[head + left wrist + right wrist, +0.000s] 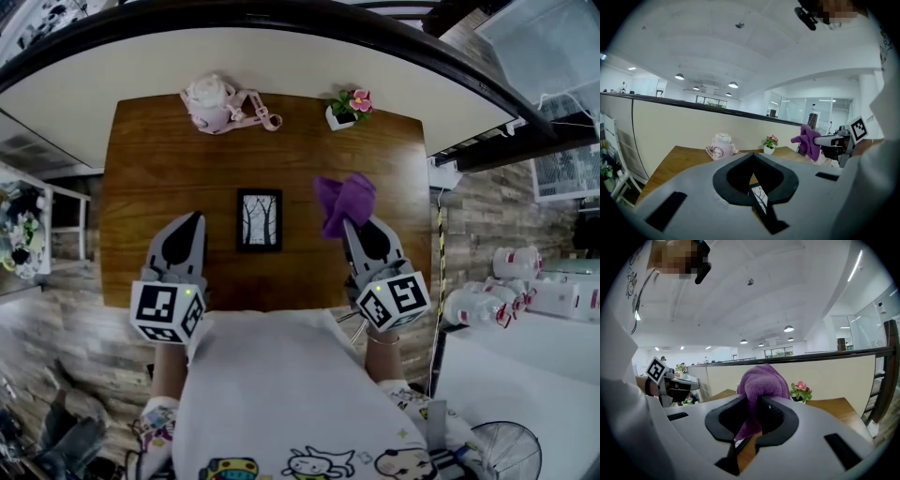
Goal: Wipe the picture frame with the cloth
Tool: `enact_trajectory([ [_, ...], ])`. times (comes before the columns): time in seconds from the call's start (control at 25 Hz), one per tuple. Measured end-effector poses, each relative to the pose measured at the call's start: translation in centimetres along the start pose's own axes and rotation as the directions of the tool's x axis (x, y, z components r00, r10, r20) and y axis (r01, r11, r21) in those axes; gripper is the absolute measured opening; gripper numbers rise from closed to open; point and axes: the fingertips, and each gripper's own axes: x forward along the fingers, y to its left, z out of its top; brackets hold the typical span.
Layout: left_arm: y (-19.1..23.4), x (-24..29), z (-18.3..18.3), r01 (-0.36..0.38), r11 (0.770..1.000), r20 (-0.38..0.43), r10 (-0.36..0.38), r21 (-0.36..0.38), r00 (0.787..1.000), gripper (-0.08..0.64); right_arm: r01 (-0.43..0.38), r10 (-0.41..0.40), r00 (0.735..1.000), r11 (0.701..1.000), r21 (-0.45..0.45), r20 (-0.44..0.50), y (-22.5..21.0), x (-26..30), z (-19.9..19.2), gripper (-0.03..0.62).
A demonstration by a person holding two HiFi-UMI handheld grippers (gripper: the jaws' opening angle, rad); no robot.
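Left grey plastic gripper with black-padded jaws (194,219): jaws closed together with nothing between them. It sits just left of the black rectangular picture frame (260,220), apart from it.

Right grey gripper (752,405): jaws clamped on a purple, fuzzy-textured cloth (345,201). The cloth bunches up past the tips, just right of the frame.

The frame lies flat near the middle of the glossy brown wooden table (150,169) and shows a pale print of bare dark trees.

Beyond the frame to the left, at the table's far edge, rests a rounded pink-and-white lidded bottle with a strap (214,103). Beyond the frame to the right stands a small white pot (336,119) holding green leaves and a pink flower (360,99).
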Motion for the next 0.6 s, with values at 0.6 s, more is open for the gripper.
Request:
enact_trajectory([
  [0.6,-0.05,-0.02,-0.28,0.002,1.0,0.0,-0.002,-0.007,1.0,0.003,0.004,-0.004,1.0,1.0,0.0,-0.009,0.11,0.0,-0.38,0.049],
])
